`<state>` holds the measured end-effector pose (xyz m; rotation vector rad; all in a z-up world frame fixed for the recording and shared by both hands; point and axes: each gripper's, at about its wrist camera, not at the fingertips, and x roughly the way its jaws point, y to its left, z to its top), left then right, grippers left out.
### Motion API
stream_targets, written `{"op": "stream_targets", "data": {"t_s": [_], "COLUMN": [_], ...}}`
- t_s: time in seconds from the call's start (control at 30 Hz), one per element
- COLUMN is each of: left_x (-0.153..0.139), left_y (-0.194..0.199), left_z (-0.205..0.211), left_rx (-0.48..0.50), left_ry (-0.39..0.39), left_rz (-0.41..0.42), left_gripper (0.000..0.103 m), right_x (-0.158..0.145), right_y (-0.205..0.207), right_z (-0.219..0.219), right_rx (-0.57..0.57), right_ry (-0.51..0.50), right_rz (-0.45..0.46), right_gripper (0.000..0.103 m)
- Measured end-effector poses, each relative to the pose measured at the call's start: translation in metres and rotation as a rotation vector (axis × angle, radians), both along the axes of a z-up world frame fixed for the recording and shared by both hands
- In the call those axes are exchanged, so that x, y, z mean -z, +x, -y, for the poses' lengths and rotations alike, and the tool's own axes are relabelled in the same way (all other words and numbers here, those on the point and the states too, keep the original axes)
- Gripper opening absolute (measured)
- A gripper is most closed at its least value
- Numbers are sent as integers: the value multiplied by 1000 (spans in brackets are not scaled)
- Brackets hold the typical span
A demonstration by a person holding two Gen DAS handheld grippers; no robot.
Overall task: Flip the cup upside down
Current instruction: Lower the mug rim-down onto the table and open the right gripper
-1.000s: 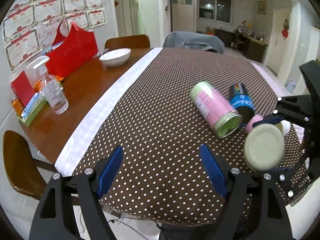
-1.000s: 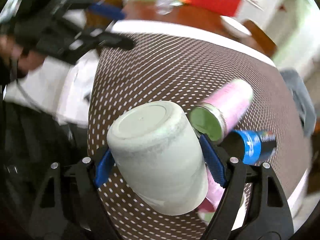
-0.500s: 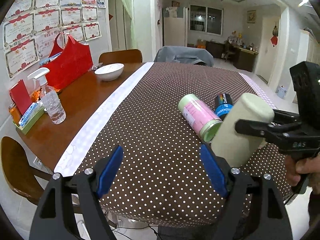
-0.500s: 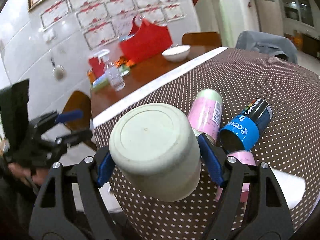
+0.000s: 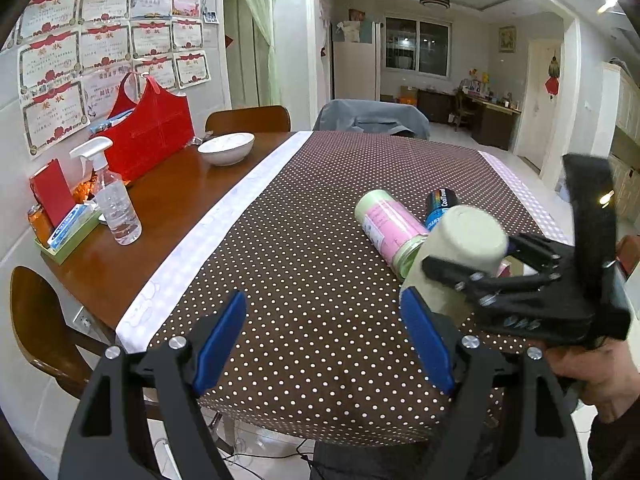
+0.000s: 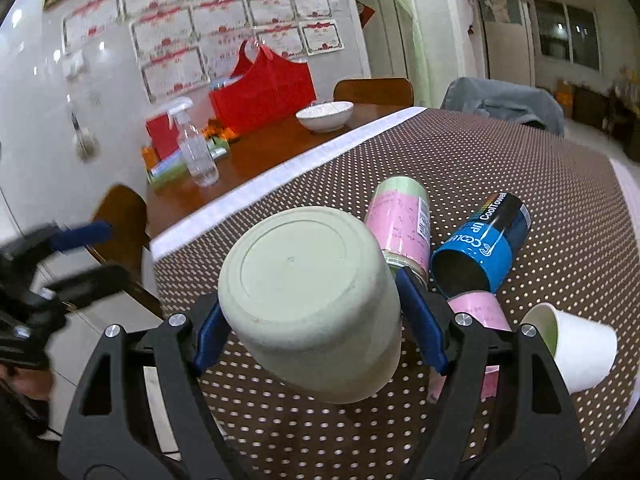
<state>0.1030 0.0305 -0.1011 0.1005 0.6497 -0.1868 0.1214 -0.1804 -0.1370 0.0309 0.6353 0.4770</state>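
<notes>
A pale green cup (image 6: 316,304) sits between the blue pads of my right gripper (image 6: 312,320), which is shut on it. The cup's flat base points up and toward the camera, its mouth down toward the dotted tablecloth (image 6: 500,168). In the left wrist view the same cup (image 5: 460,256) is held tilted, base up, just above the cloth at the right, in the right gripper (image 5: 472,276). My left gripper (image 5: 324,340) is open and empty over the cloth near the table's front edge.
A pink and green can (image 5: 390,230), a blue can (image 6: 480,252), a pink cup (image 6: 476,310) and a white paper cup (image 6: 576,348) lie beside the held cup. A spray bottle (image 5: 114,200), white bowl (image 5: 226,148) and red bag (image 5: 148,132) stand on the bare wood at left.
The right gripper has swung the cup round from lying sideways to base up, and lowered it toward the cloth. The left gripper has stayed open and tilted up slightly.
</notes>
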Motion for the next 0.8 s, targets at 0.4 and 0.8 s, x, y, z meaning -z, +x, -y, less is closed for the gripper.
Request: {"op": "stream_targets", "data": {"t_s": [0.4, 0.8], "left_x": [-5, -32], "left_y": [-15, -40], "left_z": [15, 30], "left_rx": [10, 42], "left_ry": [23, 23], "left_rz": [21, 106], "left_gripper": [78, 79], "right_x": [0, -56], "right_y": [-7, -51], "right_z": [17, 43], "right_rx": [62, 170], "right_ry": [37, 204], "right_rz": [-9, 74], "right_gripper": [97, 97]}}
